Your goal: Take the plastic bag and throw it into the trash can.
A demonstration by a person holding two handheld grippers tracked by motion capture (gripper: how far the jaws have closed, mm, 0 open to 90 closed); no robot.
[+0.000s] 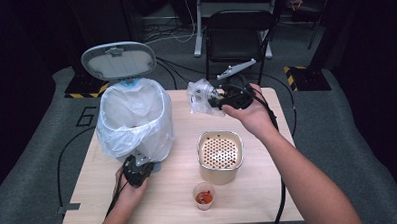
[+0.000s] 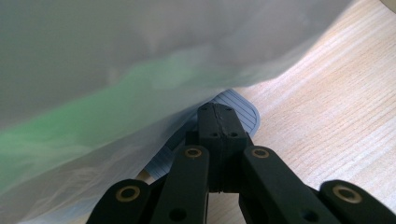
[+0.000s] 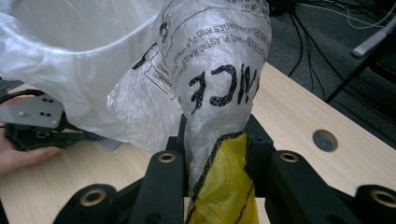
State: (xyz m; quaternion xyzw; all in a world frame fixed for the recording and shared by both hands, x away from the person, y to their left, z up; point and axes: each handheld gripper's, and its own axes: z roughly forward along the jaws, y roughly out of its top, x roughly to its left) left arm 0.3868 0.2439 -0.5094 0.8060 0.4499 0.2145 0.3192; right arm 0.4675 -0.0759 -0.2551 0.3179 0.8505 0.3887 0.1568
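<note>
**Crumpled wrapper gripped beside the lined bin**

High view: one bin with a clear liner and raised lid stands on the table. Right of the bin, the right gripper holds one crumpled plastic wrapper above the tabletop. One perforated metal container and one small cup sit nearer the person than the bin. The left gripper is at the bin's foot.

Left gripper view: jaws fully closed on themselves, tips over the bin's grey ribbed pedal, liner draping alongside.

Right gripper view: jaws clamped around the wrapper, whose printed clear film rises beyond the tips and whose yellow part lies between them, just beside the bin's liner.
</note>
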